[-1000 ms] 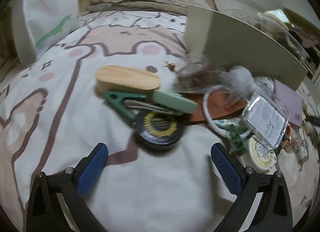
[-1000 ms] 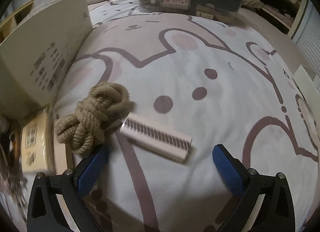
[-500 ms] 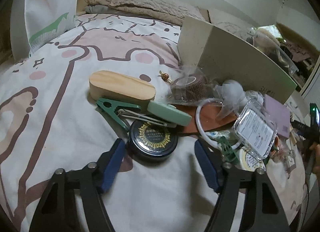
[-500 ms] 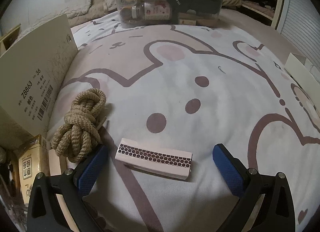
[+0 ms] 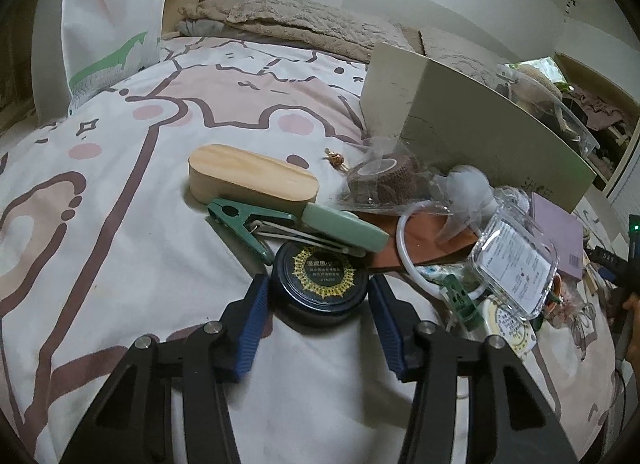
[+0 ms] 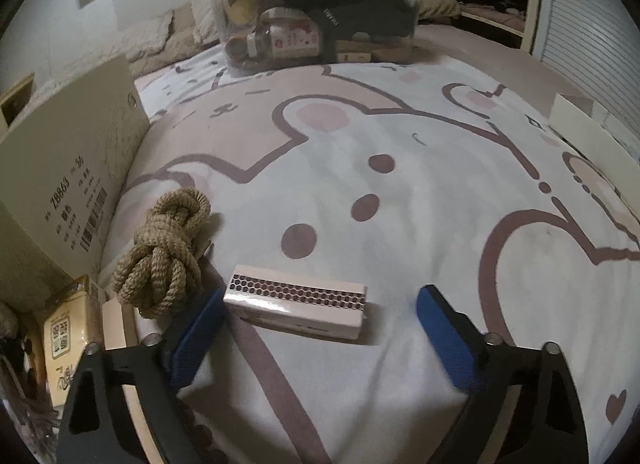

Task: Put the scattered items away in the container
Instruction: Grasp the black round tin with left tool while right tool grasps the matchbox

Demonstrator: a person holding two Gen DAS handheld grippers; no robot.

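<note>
In the left wrist view my left gripper [image 5: 318, 296] has its blue pads on either side of a round black tin with a gold emblem [image 5: 319, 279], closed down around it on the bed. Behind the tin lie a green clip [image 5: 240, 224], a pale green case [image 5: 344, 226] and a wooden oval box [image 5: 252, 178]. In the right wrist view my right gripper [image 6: 320, 312] is open around a pink matchbox [image 6: 298, 300], with a coiled rope [image 6: 168, 252] to its left. A clear container [image 6: 316, 8] full of items stands at the far end of the bed.
A beige cardboard box [image 5: 472, 120] stands behind the pile; it also shows in the right wrist view [image 6: 68, 172]. Right of the tin lie a clear plastic packet [image 5: 516, 264], a white tube [image 5: 404, 248], a bandage roll [image 5: 380, 180] and a purple booklet [image 5: 560, 236]. A tissue pack [image 6: 66, 336] lies at left.
My left gripper has moved forward and narrowed until its pads flank the black tin. My right gripper has advanced so the matchbox sits between its open fingers.
</note>
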